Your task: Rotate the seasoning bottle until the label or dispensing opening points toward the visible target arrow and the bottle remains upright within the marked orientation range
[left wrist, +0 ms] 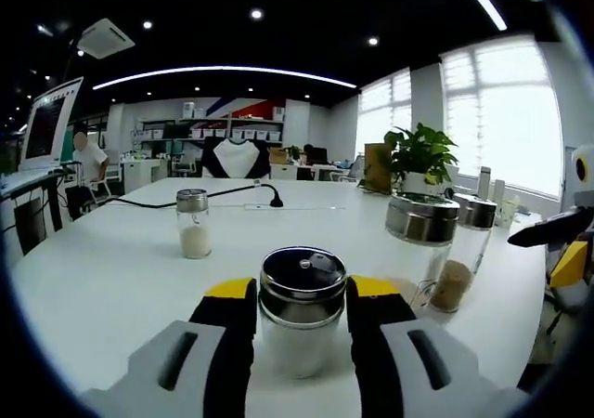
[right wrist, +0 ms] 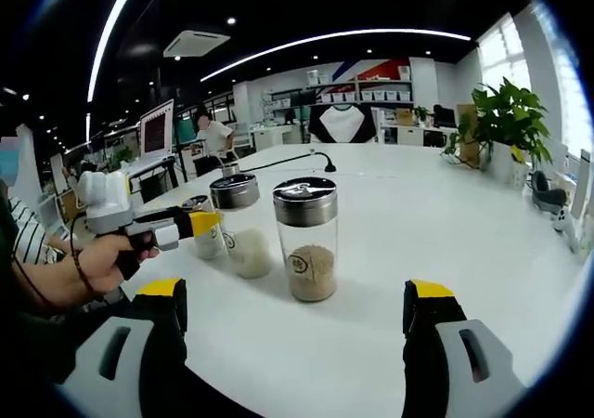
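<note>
Jaws of the left gripper (left wrist: 302, 318) pinch a seasoning bottle (left wrist: 302, 308) upright on the white table (left wrist: 111, 269), near in the left gripper view; two more shakers (left wrist: 436, 246) stand just right, a small one (left wrist: 193, 223) farther left. Right gripper (right wrist: 297, 316) jaws stand spread wide, nothing between them; a brown-filled bottle (right wrist: 306, 239) stands ahead, with the hand (right wrist: 97, 262) and left gripper at left.

Seasoning bottle (left wrist: 302, 311) – upright, steel lid, prob. white contents.
</note>
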Motion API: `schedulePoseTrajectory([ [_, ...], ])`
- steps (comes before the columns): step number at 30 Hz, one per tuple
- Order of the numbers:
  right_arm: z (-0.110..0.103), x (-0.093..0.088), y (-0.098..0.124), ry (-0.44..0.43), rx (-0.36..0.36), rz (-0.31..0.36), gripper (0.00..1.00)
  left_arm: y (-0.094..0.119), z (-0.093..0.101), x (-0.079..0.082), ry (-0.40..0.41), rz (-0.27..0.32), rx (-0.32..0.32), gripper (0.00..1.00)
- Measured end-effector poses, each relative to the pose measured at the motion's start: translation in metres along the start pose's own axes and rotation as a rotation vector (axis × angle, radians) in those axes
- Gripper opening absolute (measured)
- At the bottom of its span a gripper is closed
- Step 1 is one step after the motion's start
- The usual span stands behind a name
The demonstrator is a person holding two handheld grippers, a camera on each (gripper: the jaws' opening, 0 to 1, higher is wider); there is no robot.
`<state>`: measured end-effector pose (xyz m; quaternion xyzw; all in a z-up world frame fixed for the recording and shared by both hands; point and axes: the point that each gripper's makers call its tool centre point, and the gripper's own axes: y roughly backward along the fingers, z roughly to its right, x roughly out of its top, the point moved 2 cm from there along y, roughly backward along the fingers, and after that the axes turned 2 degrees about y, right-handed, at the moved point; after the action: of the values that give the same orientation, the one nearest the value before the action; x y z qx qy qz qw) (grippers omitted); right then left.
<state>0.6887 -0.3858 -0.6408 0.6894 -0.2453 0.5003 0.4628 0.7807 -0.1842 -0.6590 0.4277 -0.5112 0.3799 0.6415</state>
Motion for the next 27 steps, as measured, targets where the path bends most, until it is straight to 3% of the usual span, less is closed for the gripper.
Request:
schedulePoseTrajectory([
  [18,-0.0014,-0.0043,-0.0008,-0.009,0.001,-0.011,0.99,-0.0007,-0.0006,0.0002,-0.019,-0.005,-0.034,0.37],
  [27,-0.0035,0.0041,-0.0018,-0.013,0.004,0.012,0.99,-0.0003,-0.0012,-0.0003,-0.018,-0.010,-0.074,0.37],
])
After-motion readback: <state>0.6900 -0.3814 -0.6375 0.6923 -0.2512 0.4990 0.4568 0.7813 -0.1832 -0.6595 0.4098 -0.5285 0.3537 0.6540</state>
